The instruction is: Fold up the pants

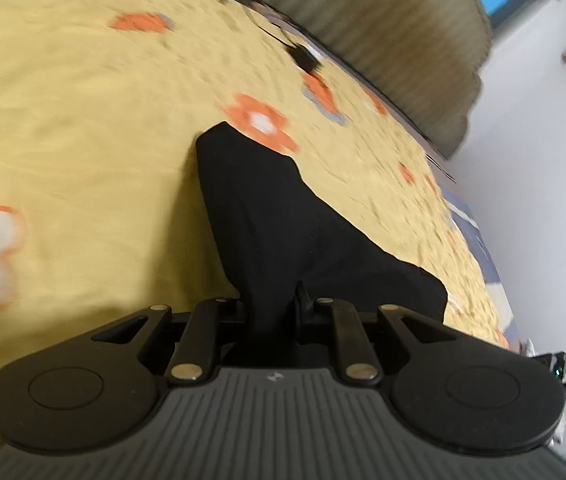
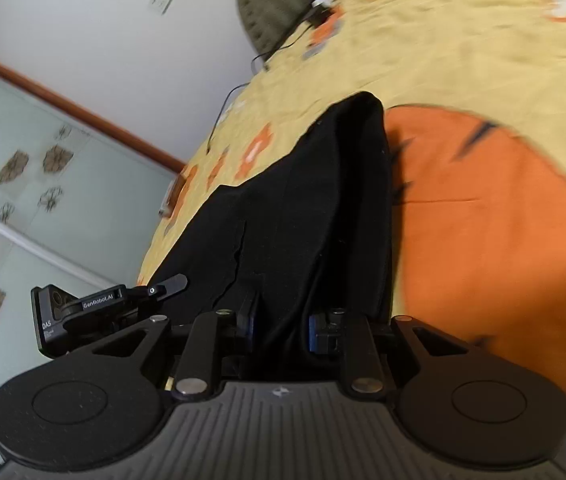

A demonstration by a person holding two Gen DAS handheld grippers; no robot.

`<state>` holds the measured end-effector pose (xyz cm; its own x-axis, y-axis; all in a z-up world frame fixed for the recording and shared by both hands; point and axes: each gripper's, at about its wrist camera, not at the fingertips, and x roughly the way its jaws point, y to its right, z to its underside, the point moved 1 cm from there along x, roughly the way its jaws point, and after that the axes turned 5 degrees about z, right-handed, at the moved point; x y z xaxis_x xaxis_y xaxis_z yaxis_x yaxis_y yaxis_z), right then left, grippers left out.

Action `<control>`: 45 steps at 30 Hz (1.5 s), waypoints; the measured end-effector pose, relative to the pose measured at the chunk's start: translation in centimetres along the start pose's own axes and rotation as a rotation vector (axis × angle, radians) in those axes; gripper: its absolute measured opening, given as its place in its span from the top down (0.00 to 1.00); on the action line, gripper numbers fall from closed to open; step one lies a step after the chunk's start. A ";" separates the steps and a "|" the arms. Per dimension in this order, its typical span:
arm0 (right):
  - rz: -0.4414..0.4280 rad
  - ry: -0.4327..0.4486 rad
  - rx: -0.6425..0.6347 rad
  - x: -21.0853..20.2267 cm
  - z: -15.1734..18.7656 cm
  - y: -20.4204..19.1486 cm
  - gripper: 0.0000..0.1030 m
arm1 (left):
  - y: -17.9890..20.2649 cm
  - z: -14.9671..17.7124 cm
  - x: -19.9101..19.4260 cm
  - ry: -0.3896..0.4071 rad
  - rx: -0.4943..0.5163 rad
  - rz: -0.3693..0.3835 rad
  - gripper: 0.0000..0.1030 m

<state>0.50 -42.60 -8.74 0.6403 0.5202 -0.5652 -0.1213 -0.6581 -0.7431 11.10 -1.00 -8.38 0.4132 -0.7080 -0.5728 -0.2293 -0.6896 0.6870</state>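
- Nearest the lens in the left wrist view, the left gripper (image 1: 273,312) fills the bottom of the frame, its 2 fingers pinched onto a bunch of black cloth.
- That cloth is the pants (image 1: 267,216), running from the jaws up the middle of the frame to a blunt corner near an orange flower print.
- The pants hang over a yellow bedspread (image 1: 83,120) that covers the left and centre of the frame.
- A grey-green headboard (image 1: 383,32) crosses the upper right, with a white wall (image 1: 543,160) to its right.
- In the right wrist view, the right gripper (image 2: 281,326) at the bottom centre is likewise clamped on the pants (image 2: 303,208), which rise to the upper middle.
- A large orange patch (image 2: 483,220) of the bedspread (image 2: 463,40) lies to the right of the pants.
- The left gripper (image 2: 95,308) shows at lower left, just beside the cloth.
- A thin black cable (image 2: 223,108) trails over the bed edge at upper centre.
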 end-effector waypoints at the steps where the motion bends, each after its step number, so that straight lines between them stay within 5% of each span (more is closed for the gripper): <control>1: -0.005 -0.006 -0.009 0.6 0.0 -0.6 0.79 | -0.4 -0.2 -0.7 0.013 -0.006 -0.008 0.85; 6: 0.000 -0.041 -0.073 3.3 0.4 -3.1 0.79 | -1.5 -0.8 -3.0 0.049 0.024 -0.069 0.85; 9: 0.078 -0.008 -0.078 3.0 0.4 -3.6 0.80 | -1.6 -0.8 -2.2 0.004 0.078 -0.110 0.74; 11: 0.179 0.073 -0.109 1.3 0.7 -4.6 0.77 | -1.4 -0.7 -2.6 0.011 0.117 -0.142 0.70; 14: 0.470 0.236 -0.281 -1.1 1.8 -7.7 0.76 | -0.9 -0.6 -3.8 0.072 0.195 -0.264 0.45; 17: 0.356 0.198 -0.297 -1.3 2.3 -8.8 0.76 | 0.3 -1.0 -4.6 0.112 0.264 -0.328 0.43; 19: 0.313 0.150 -0.302 -0.5 2.8 -8.7 0.76 | 1.2 -1.2 -4.8 0.120 0.282 -0.295 0.31; 21: 0.439 0.113 -0.341 0.8 3.6 -8.2 0.70 | 2.3 -1.0 -4.4 0.106 0.316 -0.270 0.23; 25: 0.507 0.191 -0.357 -0.8 4.2 -9.2 0.64 | 4.7 0.6 -3.2 0.097 0.428 -0.300 0.21; 29: 0.465 0.256 -0.497 -0.9 4.7 -12.4 0.64 | 6.6 2.3 -1.4 0.102 0.516 -0.366 0.18; 32: 0.434 0.173 -0.571 2.3 5.4 -13.5 0.64 | 6.8 2.8 -0.6 0.092 0.519 -0.379 0.17; 35: 0.541 0.138 -0.670 4.3 6.6 -13.1 0.65 | 6.6 3.2 0.0 0.087 0.530 -0.444 0.17; 45: 0.517 0.203 -0.630 4.4 4.4 -15.2 0.64 | 6.4 3.4 -0.2 0.091 0.531 -0.490 0.15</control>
<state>1.83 -27.93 -1.49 0.7517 0.0008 -0.6595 -0.0297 -0.9989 -0.0351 6.53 -5.73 -5.41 0.6442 -0.2989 -0.7040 -0.3862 -0.9216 0.0380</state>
